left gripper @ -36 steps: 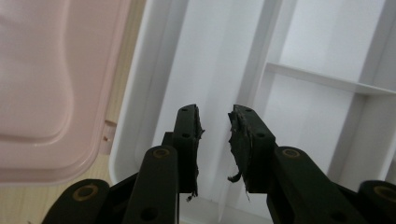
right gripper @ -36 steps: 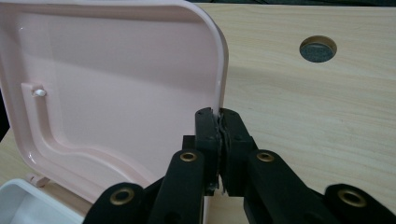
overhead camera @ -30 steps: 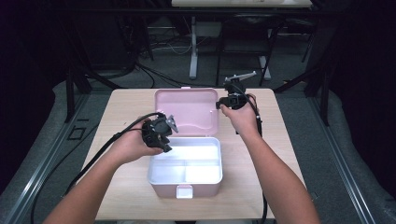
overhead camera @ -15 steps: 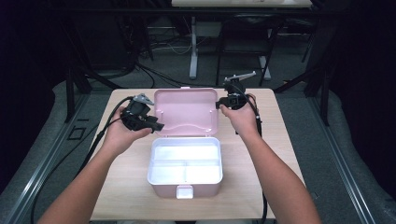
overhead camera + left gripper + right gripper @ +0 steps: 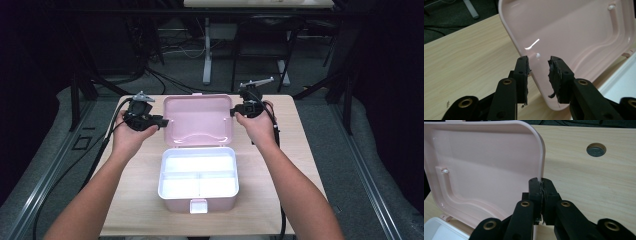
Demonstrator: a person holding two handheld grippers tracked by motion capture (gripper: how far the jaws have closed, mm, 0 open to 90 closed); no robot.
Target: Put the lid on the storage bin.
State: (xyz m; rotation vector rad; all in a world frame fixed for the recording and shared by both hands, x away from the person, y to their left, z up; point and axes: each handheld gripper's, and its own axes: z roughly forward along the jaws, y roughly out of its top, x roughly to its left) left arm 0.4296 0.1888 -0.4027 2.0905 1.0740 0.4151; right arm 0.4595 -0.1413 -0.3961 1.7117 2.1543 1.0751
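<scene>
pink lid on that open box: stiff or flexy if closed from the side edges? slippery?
Probably a bit flexy: the pink lid looks like a thin moulded shell, though its raised rim should stiffen it. Likely slippery: the glossy inside shows glare. The right hand-held gripper is pinched on one thin edge; the left hand-held gripper straddles the other, unclamped, so it may twist.

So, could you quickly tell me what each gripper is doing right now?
Left gripper: open, jaws astride the pink lid edge, just been closing.
Right gripper: shut on the lid's edge.

No legible text, label, brand, number or sign appears on any surface in the three views.
</scene>
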